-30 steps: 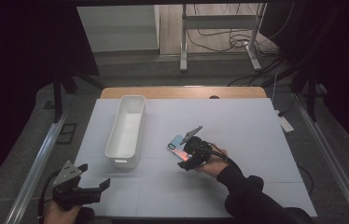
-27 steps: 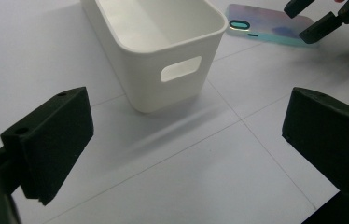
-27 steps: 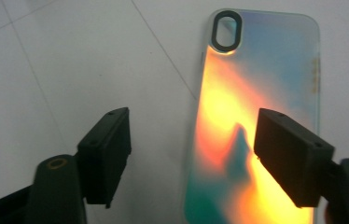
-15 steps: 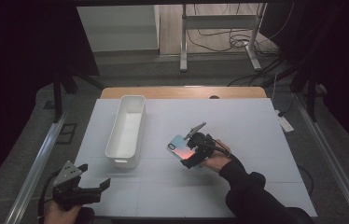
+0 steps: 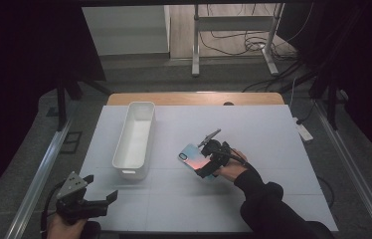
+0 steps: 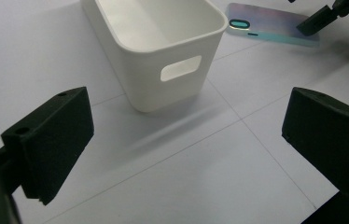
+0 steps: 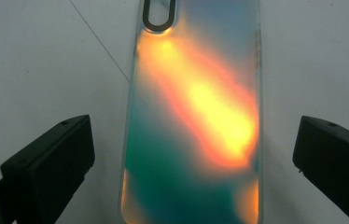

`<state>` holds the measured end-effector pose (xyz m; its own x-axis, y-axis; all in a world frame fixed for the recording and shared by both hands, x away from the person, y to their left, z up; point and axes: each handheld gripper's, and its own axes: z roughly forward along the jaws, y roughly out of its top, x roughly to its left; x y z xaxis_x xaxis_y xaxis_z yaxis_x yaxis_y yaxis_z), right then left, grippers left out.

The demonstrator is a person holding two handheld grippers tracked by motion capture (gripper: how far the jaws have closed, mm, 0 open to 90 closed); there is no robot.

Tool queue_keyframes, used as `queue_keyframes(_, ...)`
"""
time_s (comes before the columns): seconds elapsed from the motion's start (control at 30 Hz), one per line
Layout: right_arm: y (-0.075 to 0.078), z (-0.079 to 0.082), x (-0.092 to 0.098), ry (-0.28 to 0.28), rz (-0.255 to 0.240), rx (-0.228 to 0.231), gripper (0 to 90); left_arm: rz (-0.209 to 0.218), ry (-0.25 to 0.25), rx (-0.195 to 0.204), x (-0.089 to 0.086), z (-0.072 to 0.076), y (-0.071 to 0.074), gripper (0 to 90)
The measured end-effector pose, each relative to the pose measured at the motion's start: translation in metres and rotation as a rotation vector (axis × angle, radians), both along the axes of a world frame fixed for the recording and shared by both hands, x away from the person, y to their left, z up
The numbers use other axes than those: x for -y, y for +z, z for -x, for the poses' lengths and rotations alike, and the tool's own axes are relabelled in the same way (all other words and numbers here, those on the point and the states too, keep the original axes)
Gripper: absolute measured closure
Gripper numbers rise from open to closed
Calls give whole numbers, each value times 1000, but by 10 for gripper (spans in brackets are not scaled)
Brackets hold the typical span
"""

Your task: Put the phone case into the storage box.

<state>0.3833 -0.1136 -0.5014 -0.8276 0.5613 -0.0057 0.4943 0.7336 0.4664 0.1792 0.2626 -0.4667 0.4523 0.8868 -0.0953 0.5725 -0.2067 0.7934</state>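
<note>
Phone case (image 7: 193, 116) flat on table (image 5: 273, 134), right of white bin (image 5: 135, 139), long axis in line with right gripper (image 5: 207, 155). Jaws just opened wide, straddling case, pads clear of both edges. Left gripper (image 5: 97, 195) open, empty, well apart.

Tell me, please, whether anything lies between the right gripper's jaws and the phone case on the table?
Nothing visible does. The right gripper hangs open over the phone case, which lies flat on the white table between the spread jaws with bare gaps either side.
</note>
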Motion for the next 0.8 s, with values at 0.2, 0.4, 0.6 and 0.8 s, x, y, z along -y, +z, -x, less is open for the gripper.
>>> queue_keyframes(0.2, -10, -2, -1, 5, 36, -15, 0, 1, 0, -1, 0, 0, 0, 26)
queue_keyframes(0.4, -18, -3, -3, 14, 67, -24, 0, 1, 0, -2, 0, 0, 0, 26)
queue_keyframes(0.6, -19, -1, -4, 13, 79, -12, 0, -2, -1, -1, 0, 0, 0, 26)
queue_keyframes(0.8, -18, -1, -5, 8, 92, -17, 0, -4, -1, -1, 0, 0, 0, 27)
